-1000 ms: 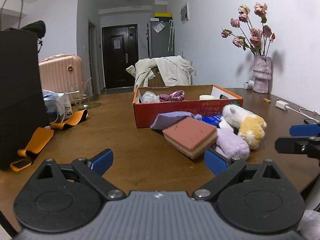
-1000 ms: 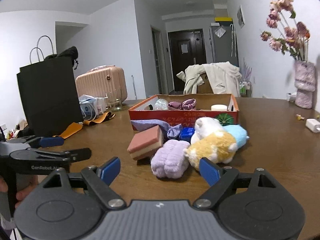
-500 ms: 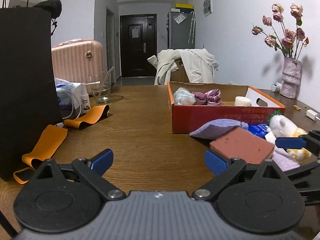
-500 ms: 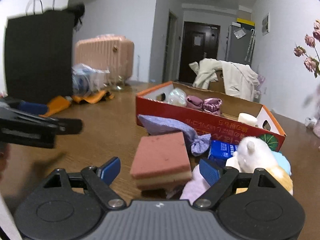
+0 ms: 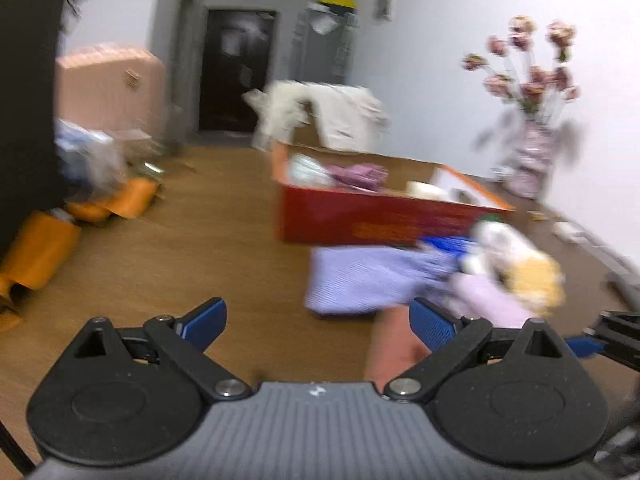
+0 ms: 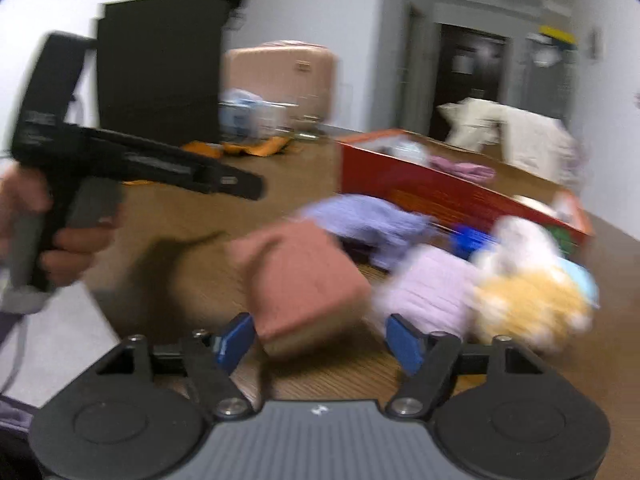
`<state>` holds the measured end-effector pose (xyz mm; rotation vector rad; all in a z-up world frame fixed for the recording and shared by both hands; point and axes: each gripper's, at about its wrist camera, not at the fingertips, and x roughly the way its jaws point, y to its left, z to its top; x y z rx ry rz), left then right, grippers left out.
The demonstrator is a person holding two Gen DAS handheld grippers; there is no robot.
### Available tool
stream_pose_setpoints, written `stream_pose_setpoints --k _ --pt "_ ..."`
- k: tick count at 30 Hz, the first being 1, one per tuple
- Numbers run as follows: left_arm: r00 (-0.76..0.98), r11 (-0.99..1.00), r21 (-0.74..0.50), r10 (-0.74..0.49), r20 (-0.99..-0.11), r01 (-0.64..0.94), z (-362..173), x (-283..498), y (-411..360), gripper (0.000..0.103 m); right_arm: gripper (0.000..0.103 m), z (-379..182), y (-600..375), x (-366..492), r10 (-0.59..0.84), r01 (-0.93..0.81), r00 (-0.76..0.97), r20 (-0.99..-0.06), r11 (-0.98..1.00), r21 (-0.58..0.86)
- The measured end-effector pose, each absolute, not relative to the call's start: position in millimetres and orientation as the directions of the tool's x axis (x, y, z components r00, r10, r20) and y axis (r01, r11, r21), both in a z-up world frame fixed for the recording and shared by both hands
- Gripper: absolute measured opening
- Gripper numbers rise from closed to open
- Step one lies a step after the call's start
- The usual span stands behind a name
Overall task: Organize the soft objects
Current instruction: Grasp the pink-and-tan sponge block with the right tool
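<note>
Both views are motion-blurred. A pink sponge block (image 6: 298, 280) lies on the wooden table between the open jaws of my right gripper (image 6: 322, 338), not clamped. Beside it lie a lilac fluffy cloth (image 6: 430, 284), a yellow-white plush toy (image 6: 528, 296), a purple cloth (image 6: 368, 222) and a blue item (image 6: 472, 238). The red cardboard box (image 6: 432, 188) stands behind them. My left gripper (image 5: 316, 318) is open and empty; the sponge (image 5: 394, 348) sits by its right finger, the purple cloth (image 5: 360, 276) ahead. It also shows in the right wrist view (image 6: 244, 184).
A black paper bag (image 6: 160, 68), orange bands (image 5: 44, 248), a pink suitcase (image 5: 108, 92) and clutter stand at the left. A vase of dried roses (image 5: 532, 160) stands at the back right by the wall. A chair with a white jacket (image 5: 332, 116) is behind the box.
Both grippers have moved forward and down toward the pile. The right gripper's open jaws now straddle the pink sponge. The left gripper has swung so the sponge lies at its right finger.
</note>
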<state>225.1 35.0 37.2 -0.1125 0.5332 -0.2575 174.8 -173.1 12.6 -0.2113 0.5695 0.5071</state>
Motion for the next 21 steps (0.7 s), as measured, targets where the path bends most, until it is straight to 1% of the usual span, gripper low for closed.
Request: stream_pose_setpoints --k 2,3,4,5,6,7,8,9,11,12,13,14,15,18,21 --pt "0.788 0.932 -0.237 -0.359 -0.500 0.275 31.6 223.6 26.2 0.099 0.075 14.2 -187.9 171.4 0.364 -0.451 0.753 -0.548 0.892 -0.027" --pt "0.771 0.918 -0.251 -0.394 -0.500 0.306 29.5 222.1 20.7 0.094 0.075 15.7 -196.2 170.2 0.359 -0.420 0.763 -0.537 0.907 0.009" --pt "0.759 0.910 -0.255 -0.413 -0.504 0.325 27.7 221.5 15.5 0.086 0.075 17.2 -203.8 170.0 0.355 -0.392 0.771 -0.529 0.919 0.045" --pt "0.745 0.905 -0.260 -0.424 -0.514 0.336 26.3 221.8 10.7 0.081 0.075 18.7 -211.5 170.0 0.359 -0.370 0.778 -0.517 0.925 0.086" --pt "0.736 0.902 -0.266 -0.430 -0.523 0.339 24.7 222.0 7.9 0.072 0.075 20.2 -218.1 169.5 0.370 -0.353 0.783 -0.500 0.926 0.132" --pt "0.729 0.901 -0.274 -0.433 -0.530 0.336 24.1 222.4 7.0 0.066 0.075 21.4 -224.6 169.3 0.386 -0.340 0.786 -0.484 0.922 0.183" --pt "0.729 0.900 -0.285 -0.435 -0.529 0.330 24.4 221.8 8.1 0.063 0.074 22.0 -230.0 169.7 0.407 -0.332 0.784 -0.469 0.913 0.238" --pt "0.726 0.895 -0.300 -0.443 -0.526 0.329 24.6 221.1 10.5 0.057 0.073 22.0 -232.8 171.8 0.430 -0.327 0.781 -0.454 0.900 0.290" --pt "0.712 0.881 -0.347 -0.468 -0.524 0.323 23.4 220.8 17.6 0.050 0.061 18.1 -232.5 177.6 0.491 -0.334 0.760 -0.425 0.857 0.392" --pt "0.705 0.875 -0.366 -0.476 -0.526 0.317 22.6 220.6 20.3 0.045 0.059 14.6 -228.3 180.0 0.510 -0.340 0.752 -0.417 0.842 0.418" --pt "0.701 0.872 -0.377 -0.480 -0.527 0.314 22.8 220.0 21.2 0.042 0.054 9.9 -223.5 183.6 0.514 -0.337 0.748 -0.420 0.839 0.427" --pt "0.696 0.868 -0.386 -0.486 -0.528 0.313 22.1 217.8 23.2 0.041 0.047 6.0 -217.2 187.8 0.510 -0.329 0.744 -0.433 0.842 0.427" --pt "0.694 0.865 -0.394 -0.490 -0.528 0.311 22.3 215.9 25.3 0.038 0.043 2.2 -211.2 191.7 0.511 -0.330 0.736 -0.444 0.843 0.425" --pt "0.713 0.877 -0.386 -0.464 -0.526 0.286 27.3 205.5 26.4 0.038 0.041 -2.0 -197.6 192.2 0.509 -0.328 0.726 -0.461 0.847 0.419" --pt "0.716 0.858 -0.417 -0.492 -0.496 0.300 36.1 191.1 31.5 0.038 0.041 5.7 -195.6 179.3 0.510 -0.343 0.732 -0.452 0.849 0.402"
